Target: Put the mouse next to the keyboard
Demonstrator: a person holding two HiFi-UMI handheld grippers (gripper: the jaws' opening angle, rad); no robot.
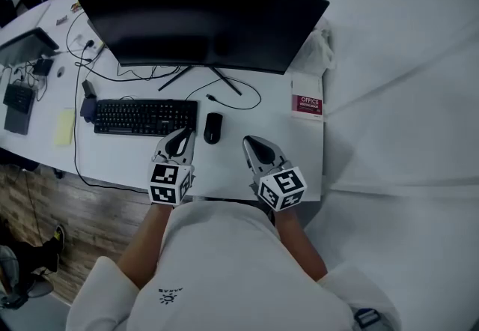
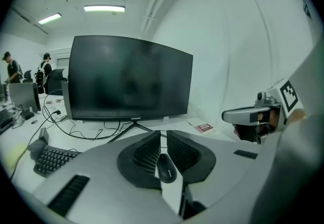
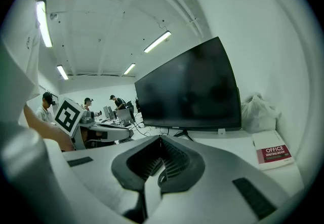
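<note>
The black mouse (image 1: 212, 127) lies on the white desk (image 1: 232, 172), just right of the black keyboard (image 1: 146, 116) and a small gap from its end. My left gripper (image 1: 182, 136) hovers near the keyboard's right corner, a little nearer me than the mouse and to its left. Its jaws stand almost together with nothing held. In the left gripper view the mouse (image 2: 166, 168) shows through the narrow slit below the tips (image 2: 161, 136), lying on the desk beyond. My right gripper (image 1: 251, 144) hangs to the mouse's right, shut and empty (image 3: 160, 139).
A big dark monitor (image 1: 202, 22) stands behind the keyboard, its cables trailing over the desk. A red-and-white book (image 1: 307, 105) lies at the right edge and a plastic bag (image 1: 318, 49) behind it. A yellow pad (image 1: 66, 127) sits left of the keyboard. People stand at far desks (image 2: 10, 68).
</note>
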